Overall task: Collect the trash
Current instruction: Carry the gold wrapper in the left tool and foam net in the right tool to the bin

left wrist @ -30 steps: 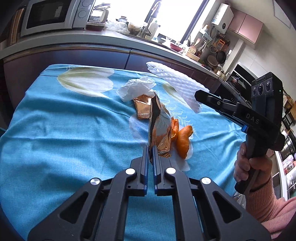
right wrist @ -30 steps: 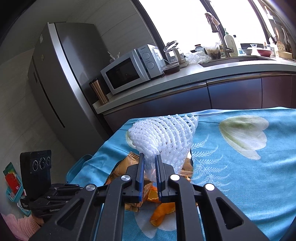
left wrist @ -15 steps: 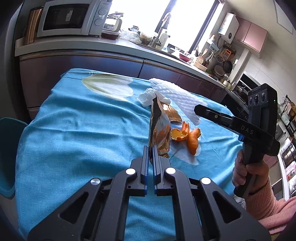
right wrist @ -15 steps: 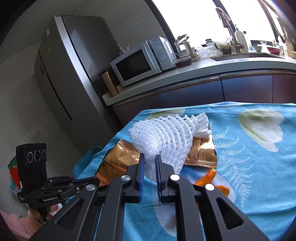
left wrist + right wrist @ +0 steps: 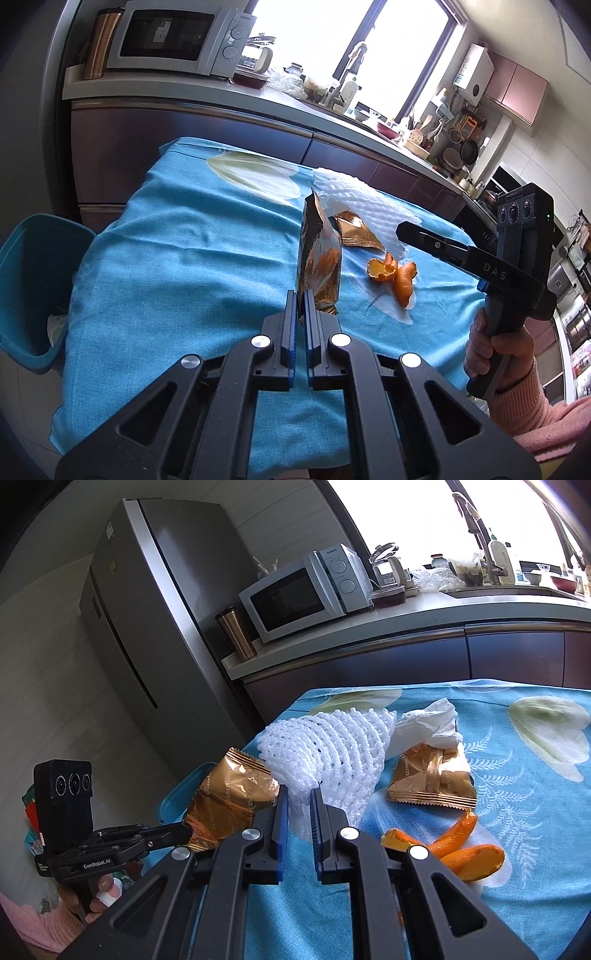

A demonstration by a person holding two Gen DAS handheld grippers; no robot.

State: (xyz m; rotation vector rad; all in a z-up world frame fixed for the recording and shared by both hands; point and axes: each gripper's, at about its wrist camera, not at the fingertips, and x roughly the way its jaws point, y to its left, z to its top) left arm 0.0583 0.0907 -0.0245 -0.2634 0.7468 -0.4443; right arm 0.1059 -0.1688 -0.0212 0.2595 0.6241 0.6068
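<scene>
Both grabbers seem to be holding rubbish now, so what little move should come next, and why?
Probably swing the left gripper leftward over the blue plastic bin beside the table. It is shut on the crinkled gold foil wrapper, lifted clear of the blue tablecloth, while the right gripper holds the white foam net sleeve.

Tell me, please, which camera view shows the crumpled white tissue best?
The right wrist view: the white tissue lies in plain sight beside the white foam net, its edge over the flat gold wrapper. In the left wrist view the lifted gold wrapper and the net hide almost all of it.
</scene>
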